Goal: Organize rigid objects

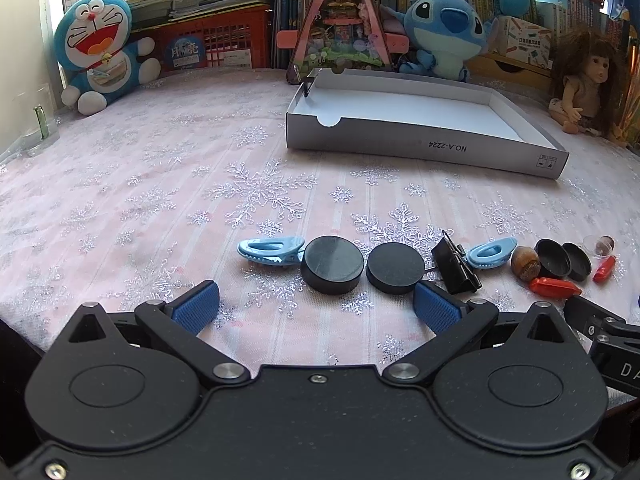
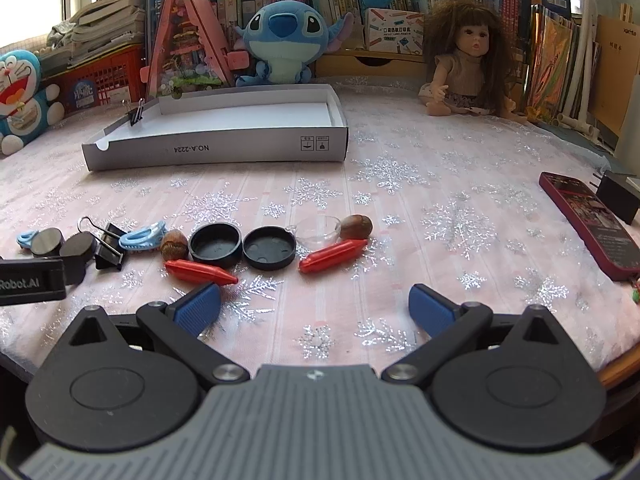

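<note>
A row of small objects lies on the pink snowflake cloth. In the left wrist view I see a blue clip (image 1: 269, 250), two black pucks (image 1: 333, 264) (image 1: 395, 267), a black binder clip (image 1: 456, 266), a second blue clip (image 1: 491, 253), an acorn (image 1: 525, 263) and a red piece (image 1: 554, 287). My left gripper (image 1: 316, 307) is open just short of the pucks. In the right wrist view my right gripper (image 2: 315, 306) is open, near two black lids (image 2: 216, 245) (image 2: 269, 248), two red pieces (image 2: 200, 272) (image 2: 332, 257), a clear cup (image 2: 318, 230) and a nut (image 2: 356, 226). The white box (image 2: 224, 148) holds one binder clip (image 2: 136, 114).
Plush toys (image 1: 98, 50) (image 2: 280, 36), a doll (image 2: 466, 58), a pink triangular model (image 2: 186, 38), a red crate (image 1: 216, 42) and books line the back. A red phone (image 2: 592, 224) and a black charger (image 2: 618, 198) lie at the right. A glass (image 1: 38, 128) stands far left.
</note>
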`<state>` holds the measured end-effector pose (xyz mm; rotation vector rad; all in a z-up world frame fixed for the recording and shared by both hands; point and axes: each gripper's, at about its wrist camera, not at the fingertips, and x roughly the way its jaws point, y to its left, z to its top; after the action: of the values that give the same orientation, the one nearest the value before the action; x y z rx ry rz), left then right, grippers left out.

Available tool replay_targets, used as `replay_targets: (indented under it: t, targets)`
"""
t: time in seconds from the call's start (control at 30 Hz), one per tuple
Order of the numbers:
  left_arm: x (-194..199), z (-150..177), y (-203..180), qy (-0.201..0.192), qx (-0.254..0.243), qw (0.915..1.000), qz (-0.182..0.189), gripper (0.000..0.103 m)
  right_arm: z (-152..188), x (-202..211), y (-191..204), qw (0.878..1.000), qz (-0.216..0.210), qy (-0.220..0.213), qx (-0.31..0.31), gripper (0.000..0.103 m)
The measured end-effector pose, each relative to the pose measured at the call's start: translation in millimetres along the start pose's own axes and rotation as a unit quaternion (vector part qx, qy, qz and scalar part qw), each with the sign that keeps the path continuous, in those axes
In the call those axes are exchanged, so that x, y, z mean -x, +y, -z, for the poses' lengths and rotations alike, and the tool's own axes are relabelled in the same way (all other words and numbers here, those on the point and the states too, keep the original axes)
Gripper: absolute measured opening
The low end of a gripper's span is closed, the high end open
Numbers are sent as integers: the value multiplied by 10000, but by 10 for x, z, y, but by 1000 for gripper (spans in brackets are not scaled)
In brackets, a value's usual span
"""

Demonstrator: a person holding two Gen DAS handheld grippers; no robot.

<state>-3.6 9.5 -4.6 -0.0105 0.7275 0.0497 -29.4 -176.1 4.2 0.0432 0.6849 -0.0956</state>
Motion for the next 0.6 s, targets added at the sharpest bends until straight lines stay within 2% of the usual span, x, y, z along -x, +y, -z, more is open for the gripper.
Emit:
replay_targets:
  t: [0.1,0.37,0.47,0.6]
  targets:
    - [17,5,-16,-38,-49,10000,68,100,-2,53,12,9999,-98,-121,-4,97]
    - [192,14,-43,-479,-199,9972,534,69,-37,186,175,9969,-506,-499,345,79]
    - [249,9,-62,-610,-239,9956,667,52,-56,188,246,9956,-644,-504,459,71]
    - [273,-4,-62,-639,-243,9946,786,44,-86,153,305,9946,-840,-394,463,58]
